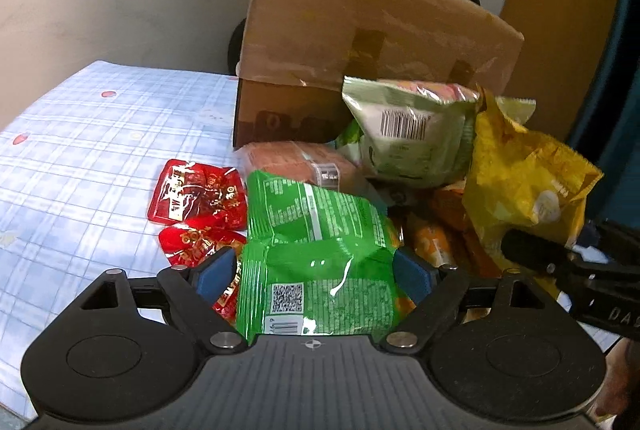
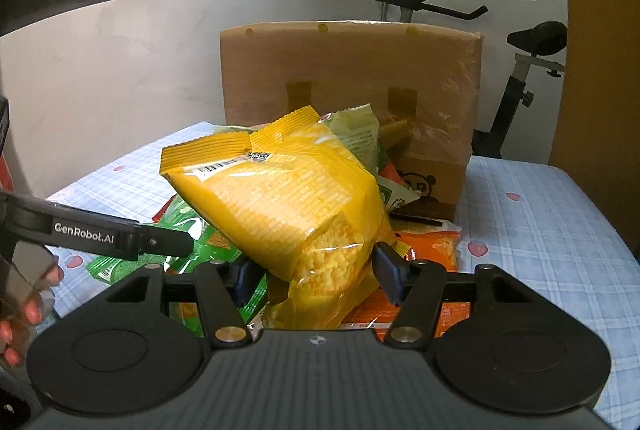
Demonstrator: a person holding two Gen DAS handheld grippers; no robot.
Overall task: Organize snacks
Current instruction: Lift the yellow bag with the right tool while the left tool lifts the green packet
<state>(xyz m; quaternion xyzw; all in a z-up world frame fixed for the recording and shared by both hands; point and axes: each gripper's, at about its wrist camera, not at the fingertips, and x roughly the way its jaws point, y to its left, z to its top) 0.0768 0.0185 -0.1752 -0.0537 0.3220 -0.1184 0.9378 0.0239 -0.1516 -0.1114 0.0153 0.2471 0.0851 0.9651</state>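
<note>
A bright green snack bag [image 1: 316, 250] lies on a pile of snacks, between the blue pads of my left gripper [image 1: 314, 270]. The jaws stand wide and open, the bag's edges just at the pads. My right gripper [image 2: 316, 270] is shut on the lower end of a yellow chip bag [image 2: 288, 198] and holds it tilted above the pile. In the left wrist view that yellow bag [image 1: 528, 182] hangs at the right over a black finger of the right gripper [image 1: 536, 252]. A pale green bag [image 1: 408, 134] leans against the cardboard box [image 1: 360, 30].
Two red packets [image 1: 196, 194] lie left of the pile on the blue checked cloth [image 1: 100, 150]. A pinkish packet [image 1: 296, 158] and orange packets [image 2: 436, 246] are in the pile. The box [image 2: 352, 70] stands behind. An exercise bike [image 2: 520, 70] is beyond the table.
</note>
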